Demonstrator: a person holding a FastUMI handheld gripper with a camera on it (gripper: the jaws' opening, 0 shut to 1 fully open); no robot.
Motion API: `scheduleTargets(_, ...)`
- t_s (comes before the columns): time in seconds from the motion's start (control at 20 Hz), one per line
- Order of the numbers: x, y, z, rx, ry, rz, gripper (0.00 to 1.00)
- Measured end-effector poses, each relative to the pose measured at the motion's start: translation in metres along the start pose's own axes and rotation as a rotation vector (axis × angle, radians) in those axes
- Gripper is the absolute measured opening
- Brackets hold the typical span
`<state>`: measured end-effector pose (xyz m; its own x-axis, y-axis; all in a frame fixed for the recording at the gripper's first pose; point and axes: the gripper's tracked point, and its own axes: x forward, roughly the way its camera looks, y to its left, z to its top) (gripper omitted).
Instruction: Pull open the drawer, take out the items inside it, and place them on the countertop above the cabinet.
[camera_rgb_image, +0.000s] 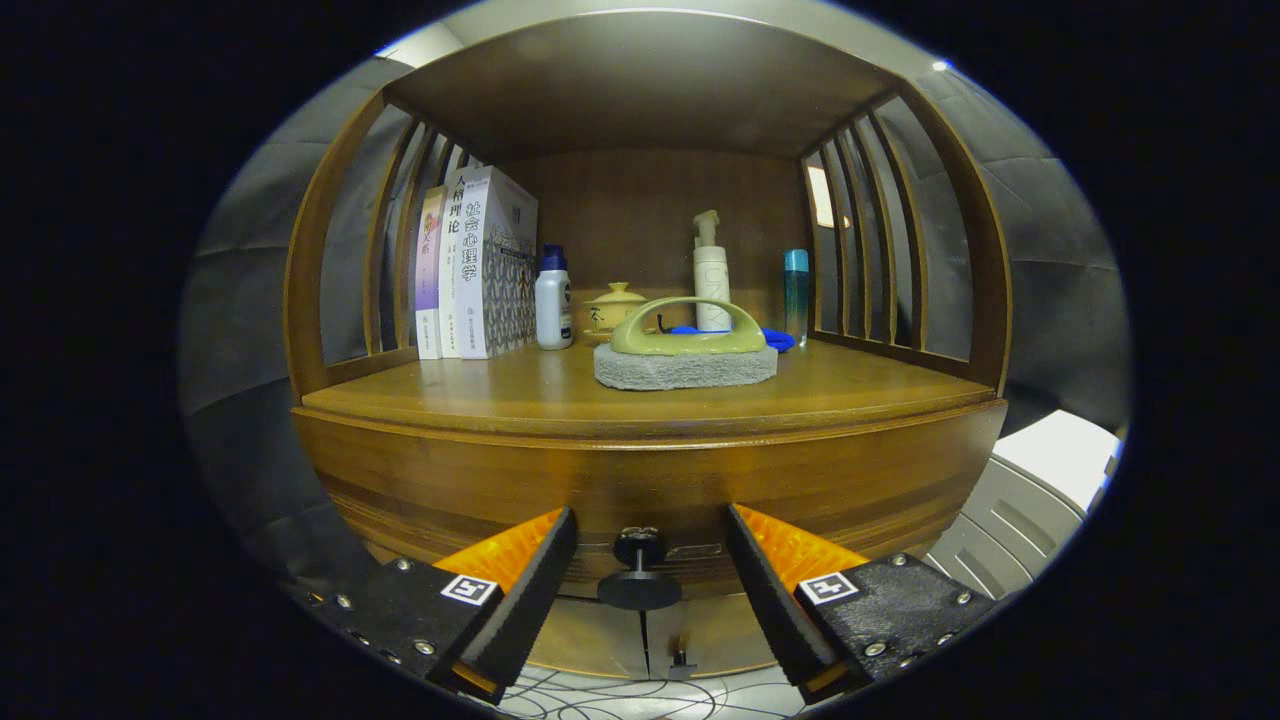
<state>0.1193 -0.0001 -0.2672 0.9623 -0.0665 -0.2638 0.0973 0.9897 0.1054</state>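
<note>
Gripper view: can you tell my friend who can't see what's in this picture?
The open gripper has its fingers on either side of a dark drawer knob, not touching it. Above, a wooden countertop holds a handled scrubbing sponge, books and bottles.

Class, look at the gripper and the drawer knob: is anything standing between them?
Nothing visible does. The drawer knob sits in the open gap between the gripper's two spread fingers, neither touching it. The sponge scrubber and bottles stand higher, on the countertop.

Warm brown wood, with small spots of colour

The cabinet (640, 470) is glossy brown, its drawer knob (640, 570) black; the scrubber (686, 350) has an olive handle over a grey pad; a white bottle (553, 300) wears a blue cap; beside it, a yellow teapot (613, 305).
</note>
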Motion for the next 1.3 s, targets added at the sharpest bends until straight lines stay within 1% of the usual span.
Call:
scheduleTargets(0.15, -0.022, -0.009, 0.026, 0.025, -0.039, 0.035, 0.95)
scheduleTargets(0.4, -0.08, -0.03, 0.122, 0.082, -0.14, 0.078, 0.94)
scheduleTargets(0.55, -0.123, -0.034, 0.175, 0.057, -0.176, 0.086, 0.94)
scheduleTargets(0.7, -0.162, -0.037, 0.21, 0.005, -0.206, 0.084, 0.94)
scheduleTargets(0.9, -0.2, -0.048, 0.231, -0.112, -0.246, 0.025, 0.94)
scheduleTargets(1.1, -0.213, -0.053, 0.236, -0.208, -0.254, -0.015, 0.95)
scheduleTargets(1.2, -0.218, -0.056, 0.239, -0.224, -0.26, -0.037, 0.95)
scheduleTargets(1.3, -0.228, -0.053, 0.244, -0.194, -0.284, -0.03, 0.95)
